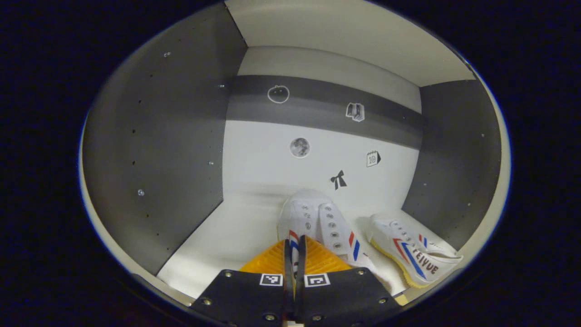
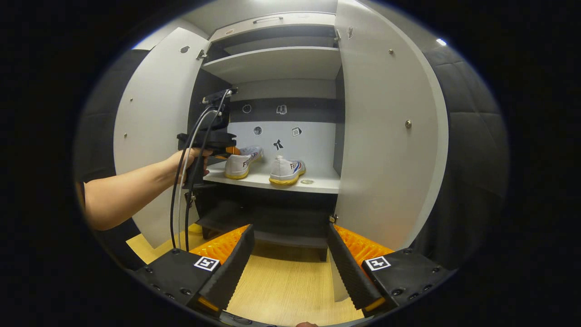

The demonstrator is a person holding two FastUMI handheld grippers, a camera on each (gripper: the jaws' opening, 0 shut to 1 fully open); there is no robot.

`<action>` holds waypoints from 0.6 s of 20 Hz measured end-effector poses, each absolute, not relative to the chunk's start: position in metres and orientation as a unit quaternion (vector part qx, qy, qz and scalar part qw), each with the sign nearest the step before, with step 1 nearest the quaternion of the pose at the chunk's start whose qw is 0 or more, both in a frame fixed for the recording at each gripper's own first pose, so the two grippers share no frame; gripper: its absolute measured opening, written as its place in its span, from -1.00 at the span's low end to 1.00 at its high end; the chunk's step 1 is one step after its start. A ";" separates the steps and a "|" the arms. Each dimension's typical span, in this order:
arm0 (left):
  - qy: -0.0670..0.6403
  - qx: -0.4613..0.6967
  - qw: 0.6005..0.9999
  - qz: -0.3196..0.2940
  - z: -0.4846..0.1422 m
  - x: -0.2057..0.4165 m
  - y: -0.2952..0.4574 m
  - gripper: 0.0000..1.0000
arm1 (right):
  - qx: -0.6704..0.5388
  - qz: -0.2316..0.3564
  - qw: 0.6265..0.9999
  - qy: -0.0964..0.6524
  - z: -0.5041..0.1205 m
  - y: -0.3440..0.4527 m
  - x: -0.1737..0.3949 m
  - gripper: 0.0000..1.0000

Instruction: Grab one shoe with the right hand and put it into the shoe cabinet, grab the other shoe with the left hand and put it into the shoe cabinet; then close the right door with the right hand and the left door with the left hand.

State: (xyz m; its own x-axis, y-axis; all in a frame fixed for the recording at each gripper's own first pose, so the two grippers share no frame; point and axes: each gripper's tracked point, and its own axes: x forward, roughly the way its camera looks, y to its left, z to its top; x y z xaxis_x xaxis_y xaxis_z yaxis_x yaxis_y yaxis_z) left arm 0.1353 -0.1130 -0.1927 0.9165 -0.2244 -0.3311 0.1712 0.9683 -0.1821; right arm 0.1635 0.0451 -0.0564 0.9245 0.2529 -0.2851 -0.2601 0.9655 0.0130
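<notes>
Two white canvas shoes with red and blue stripes rest on the middle shelf (image 2: 317, 184) of the open shoe cabinet. In the left gripper view, my left gripper (image 1: 295, 254) is inside the cabinet, shut on the heel rim of the left shoe (image 1: 313, 218). The other shoe (image 1: 415, 252) lies to its right, apart. In the right gripper view, a hand (image 2: 186, 163) holds the left gripper (image 2: 229, 151) at the left shoe (image 2: 243, 163), with the second shoe (image 2: 286, 170) beside it. My right gripper (image 2: 290, 268) hangs open and empty, low in front of the cabinet.
Both doors stand wide open: the left door (image 2: 154, 131) and the right door (image 2: 386, 131). An upper shelf (image 2: 277, 61) lies above and a dark lower compartment (image 2: 272, 213) below. Small stickers dot the back wall (image 1: 317, 150). Wood floor (image 2: 286, 281) lies under the right gripper.
</notes>
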 end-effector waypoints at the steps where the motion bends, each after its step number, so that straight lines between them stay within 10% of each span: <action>1: 0.165 -0.076 0.978 -0.102 -0.180 0.133 -0.115 -0.72 | -0.012 0.132 0.981 0.143 -0.056 0.046 0.164 1.00; 2: 0.149 -0.073 0.981 -0.099 -0.162 0.125 -0.115 -0.72 | -0.012 0.133 0.981 0.142 -0.054 0.047 0.163 1.00; 7: 0.102 -0.034 0.987 -0.117 -0.117 0.059 -0.125 0.88 | -0.009 0.136 0.983 0.125 -0.040 0.052 0.158 1.00; 12: 0.062 -0.024 0.991 -0.114 -0.078 -0.036 -0.102 0.99 | -0.010 0.133 0.986 0.103 -0.019 0.054 0.144 1.00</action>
